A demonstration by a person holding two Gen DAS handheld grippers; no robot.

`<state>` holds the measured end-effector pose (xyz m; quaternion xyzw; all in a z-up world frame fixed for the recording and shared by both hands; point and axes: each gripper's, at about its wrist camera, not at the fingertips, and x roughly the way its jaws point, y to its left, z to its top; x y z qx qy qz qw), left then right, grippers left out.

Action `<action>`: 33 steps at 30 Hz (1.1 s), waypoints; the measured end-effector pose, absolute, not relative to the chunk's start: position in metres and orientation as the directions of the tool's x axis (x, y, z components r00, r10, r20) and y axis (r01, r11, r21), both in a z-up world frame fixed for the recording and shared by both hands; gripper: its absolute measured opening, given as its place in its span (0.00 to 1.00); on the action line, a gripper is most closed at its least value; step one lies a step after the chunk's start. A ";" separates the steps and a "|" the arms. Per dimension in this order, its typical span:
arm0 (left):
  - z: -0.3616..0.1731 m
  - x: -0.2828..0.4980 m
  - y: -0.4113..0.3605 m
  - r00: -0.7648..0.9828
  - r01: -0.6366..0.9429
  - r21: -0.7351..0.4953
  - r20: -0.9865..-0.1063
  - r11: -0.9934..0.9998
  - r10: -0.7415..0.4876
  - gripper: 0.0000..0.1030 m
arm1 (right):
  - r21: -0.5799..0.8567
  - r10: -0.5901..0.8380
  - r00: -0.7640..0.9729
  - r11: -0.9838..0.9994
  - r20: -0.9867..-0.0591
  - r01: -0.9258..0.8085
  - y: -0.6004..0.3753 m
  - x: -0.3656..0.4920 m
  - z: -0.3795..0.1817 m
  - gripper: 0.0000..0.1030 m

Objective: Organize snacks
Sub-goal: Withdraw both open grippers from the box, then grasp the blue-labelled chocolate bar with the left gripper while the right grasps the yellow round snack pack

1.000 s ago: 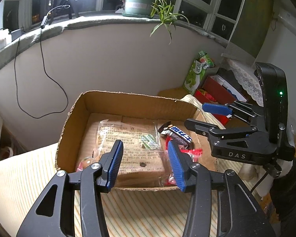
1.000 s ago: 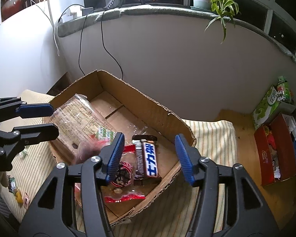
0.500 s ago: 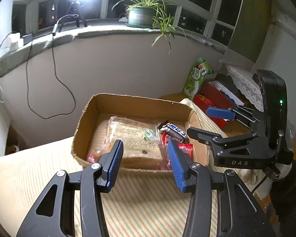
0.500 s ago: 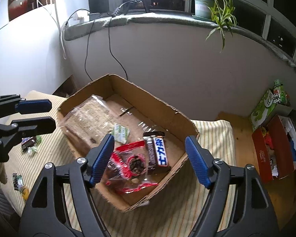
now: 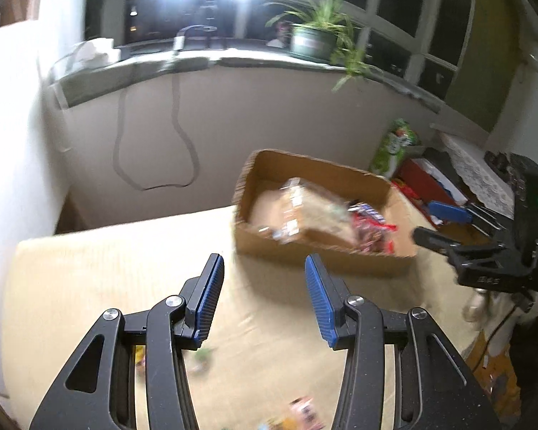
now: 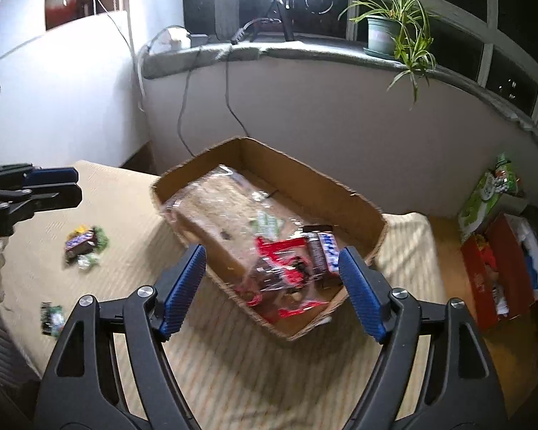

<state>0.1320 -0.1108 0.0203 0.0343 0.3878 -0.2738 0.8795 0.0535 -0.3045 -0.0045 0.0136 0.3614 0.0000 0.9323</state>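
Both grippers pulled back from the box point(image 6: 344, 193), jaws wide, empty; only right view shows loose candy point(image 6: 84, 243).

left hand-held gripper point(image 5: 263, 294): jaws apart, empty | right hand-held gripper point(image 6: 272, 288): jaws wide apart, empty

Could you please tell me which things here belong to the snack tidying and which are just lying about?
Job: cardboard box, bread bag, red packet, chocolate bar, loose snacks.
Lying about: potted plant, red box, green carton.
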 end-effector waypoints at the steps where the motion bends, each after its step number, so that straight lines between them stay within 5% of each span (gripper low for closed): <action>1: 0.019 0.131 -0.098 0.558 0.488 -0.153 -0.702 0.859 -0.442 0.45 | 0.034 0.024 0.741 0.999 -0.671 -0.001 -0.301 0.051 -0.005 0.77; 13: -0.024 0.126 -0.013 0.558 0.340 -0.170 -0.755 0.925 -0.344 0.44 | -0.003 0.143 0.669 0.977 -0.730 -0.212 -0.220 0.039 -0.032 0.77; 26: -0.065 0.128 -0.014 0.484 0.361 -0.183 -0.801 0.915 -0.351 0.35 | 0.061 0.310 0.530 0.899 -0.789 -0.434 -0.135 0.019 -0.071 0.77; 33: -0.074 0.137 -0.029 0.463 0.395 -0.141 -0.823 0.908 -0.329 0.30 | 0.101 0.351 0.457 0.868 -0.817 -0.487 -0.107 0.022 -0.088 0.68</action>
